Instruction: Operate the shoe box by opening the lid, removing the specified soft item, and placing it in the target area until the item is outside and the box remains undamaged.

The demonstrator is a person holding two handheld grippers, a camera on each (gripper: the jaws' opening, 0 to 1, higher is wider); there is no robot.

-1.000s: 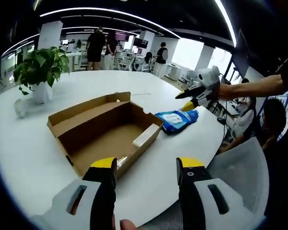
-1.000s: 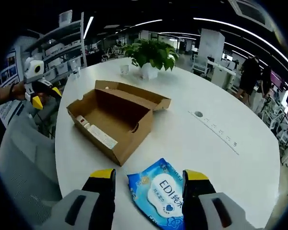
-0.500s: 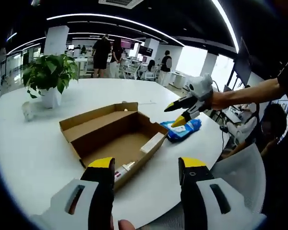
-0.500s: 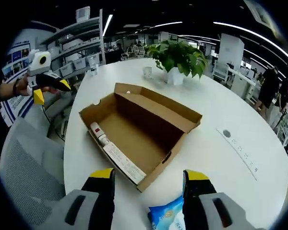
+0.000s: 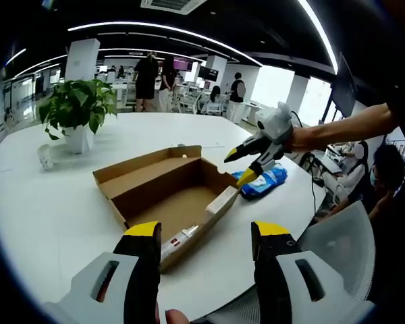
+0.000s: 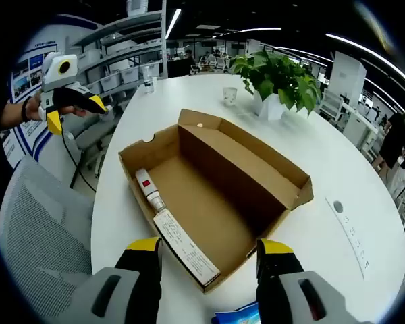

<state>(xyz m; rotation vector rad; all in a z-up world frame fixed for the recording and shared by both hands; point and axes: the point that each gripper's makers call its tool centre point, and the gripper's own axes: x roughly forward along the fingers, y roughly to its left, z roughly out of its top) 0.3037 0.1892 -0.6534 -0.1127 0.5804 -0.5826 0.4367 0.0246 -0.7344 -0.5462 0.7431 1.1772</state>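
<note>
- Lying on the table (image 5: 47,202), the pack (image 5: 262,182) rests just beside the open box (image 5: 169,196).
- Right gripper (image 5: 246,167) hovers over the box's edge, jaws wide, empty.
- Left gripper (image 6: 69,113) gapes empty off the table.

The shoe box (image 6: 216,196) is plain brown cardboard, matt and slightly fibrous, with raw cut edges. The tabletop (image 5: 47,202) is smooth white with a soft sheen that catches the ceiling lights. The soft pack (image 5: 262,182) looks like glossy blue plastic film, crinkled and reflective. Each gripper (image 6: 212,253) has matt black jaws with yellow tips, set in smooth light-grey plastic housing.
</note>
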